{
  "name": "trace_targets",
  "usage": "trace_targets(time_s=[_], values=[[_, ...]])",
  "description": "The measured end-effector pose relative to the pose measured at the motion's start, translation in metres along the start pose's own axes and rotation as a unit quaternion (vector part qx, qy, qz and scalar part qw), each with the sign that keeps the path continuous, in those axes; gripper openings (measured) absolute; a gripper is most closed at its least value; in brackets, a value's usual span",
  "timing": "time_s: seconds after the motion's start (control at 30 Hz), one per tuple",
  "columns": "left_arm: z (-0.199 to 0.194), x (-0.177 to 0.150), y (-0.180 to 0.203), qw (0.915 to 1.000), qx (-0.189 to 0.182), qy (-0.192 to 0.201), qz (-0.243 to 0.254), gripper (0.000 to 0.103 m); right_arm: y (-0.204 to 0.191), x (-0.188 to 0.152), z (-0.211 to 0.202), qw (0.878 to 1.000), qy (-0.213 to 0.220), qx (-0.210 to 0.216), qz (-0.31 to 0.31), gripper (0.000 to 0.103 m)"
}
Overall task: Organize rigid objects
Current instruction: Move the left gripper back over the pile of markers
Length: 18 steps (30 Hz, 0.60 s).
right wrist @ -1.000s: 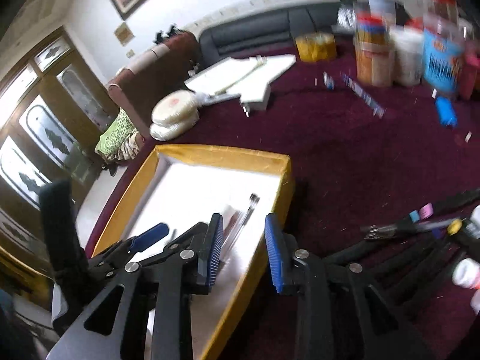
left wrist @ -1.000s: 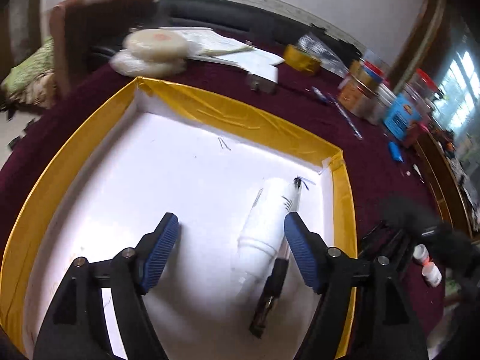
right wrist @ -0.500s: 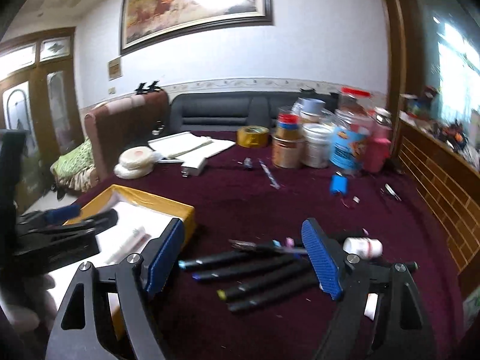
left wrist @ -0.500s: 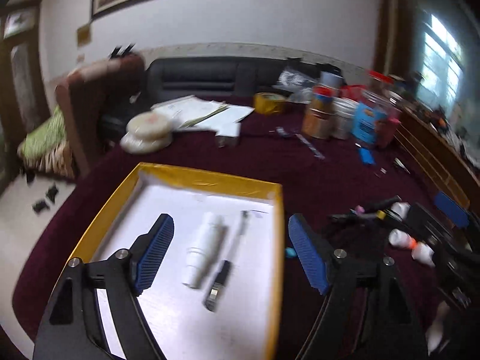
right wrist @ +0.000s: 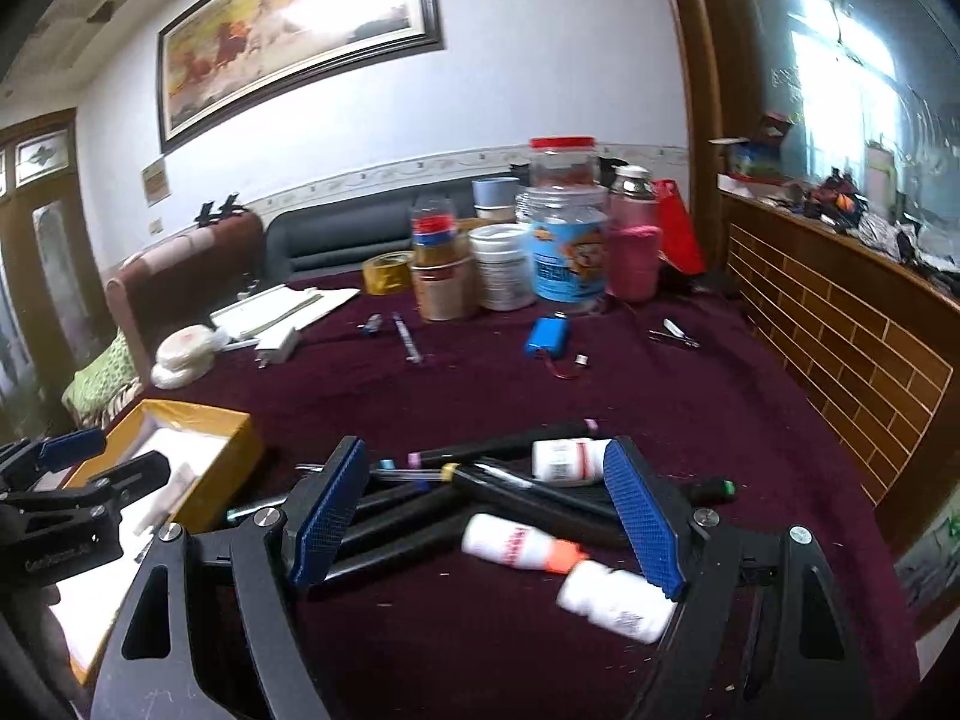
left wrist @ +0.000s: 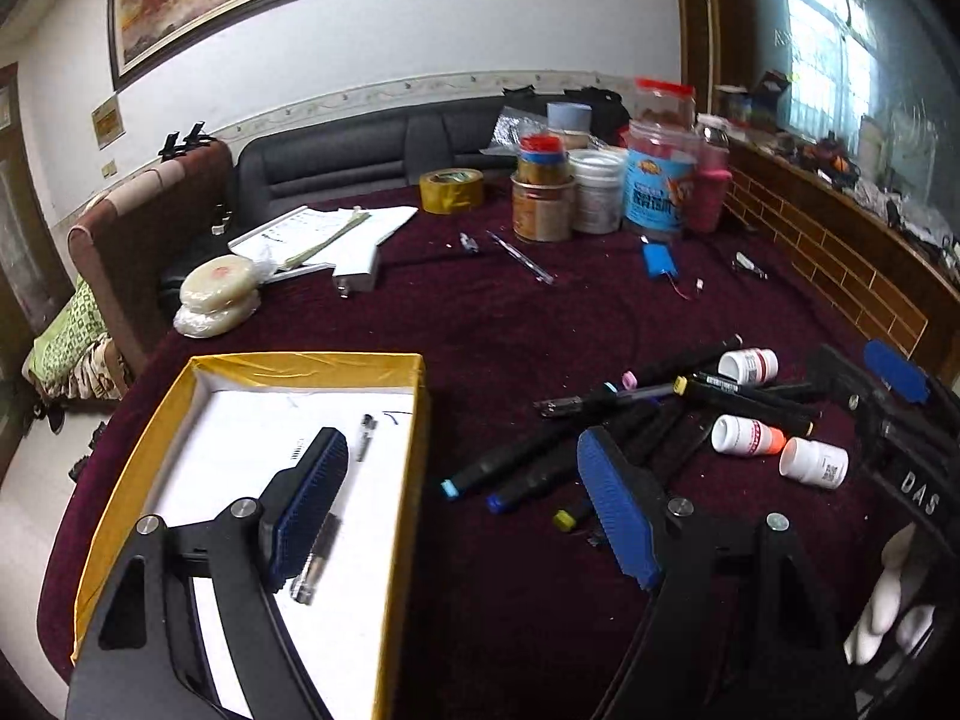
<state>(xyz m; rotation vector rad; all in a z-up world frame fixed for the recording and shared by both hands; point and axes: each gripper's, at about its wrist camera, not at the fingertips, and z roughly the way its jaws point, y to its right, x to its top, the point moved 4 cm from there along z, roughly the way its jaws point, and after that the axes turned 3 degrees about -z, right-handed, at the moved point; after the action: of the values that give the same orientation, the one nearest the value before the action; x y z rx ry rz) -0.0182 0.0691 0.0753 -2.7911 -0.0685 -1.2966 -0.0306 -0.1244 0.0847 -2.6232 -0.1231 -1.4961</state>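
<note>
With both the left gripper and right gripper wide and empty, the step is judged a reach for another item: markers and bottles right of the yellow-rimmed box need one jaw-straddling approach.

I see a shallow box with yellow walls and a white floor on the dark red cloth. Inside it lies a clear pen, and a black-ended piece nearer to me. Just beside the box, to its right, black markers lie flat in a loose crossed heap, with coloured end caps. Among them I see three small white bottles on their sides; one has an orange cap.
</note>
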Motion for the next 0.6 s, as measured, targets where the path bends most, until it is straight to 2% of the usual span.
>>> trace_targets(time_s=[0.23, 0.37, 0.47, 0.6], values=[[0.018, -0.004, 0.024, 0.9995, 0.004, -0.025, 0.019, 0.079, 0.038, 0.001, 0.019, 1.0, -0.005, -0.024, 0.004, 0.076], [0.049, -0.007, 0.028, 0.9971, -0.02, -0.073, 0.007, 0.079, 0.059, 0.005, 0.034, 0.999, -0.008, -0.036, 0.013, 0.076], [0.075, -0.013, 0.03, 0.993, -0.032, -0.114, -0.003, 0.079, 0.082, 0.005, 0.046, 0.998, -0.012, -0.044, 0.042, 0.076], [0.101, -0.018, 0.044, 0.9894, -0.035, -0.14, 0.02, 0.079, 0.106, -0.003, 0.057, 0.995, -0.03, -0.044, 0.081, 0.076]])
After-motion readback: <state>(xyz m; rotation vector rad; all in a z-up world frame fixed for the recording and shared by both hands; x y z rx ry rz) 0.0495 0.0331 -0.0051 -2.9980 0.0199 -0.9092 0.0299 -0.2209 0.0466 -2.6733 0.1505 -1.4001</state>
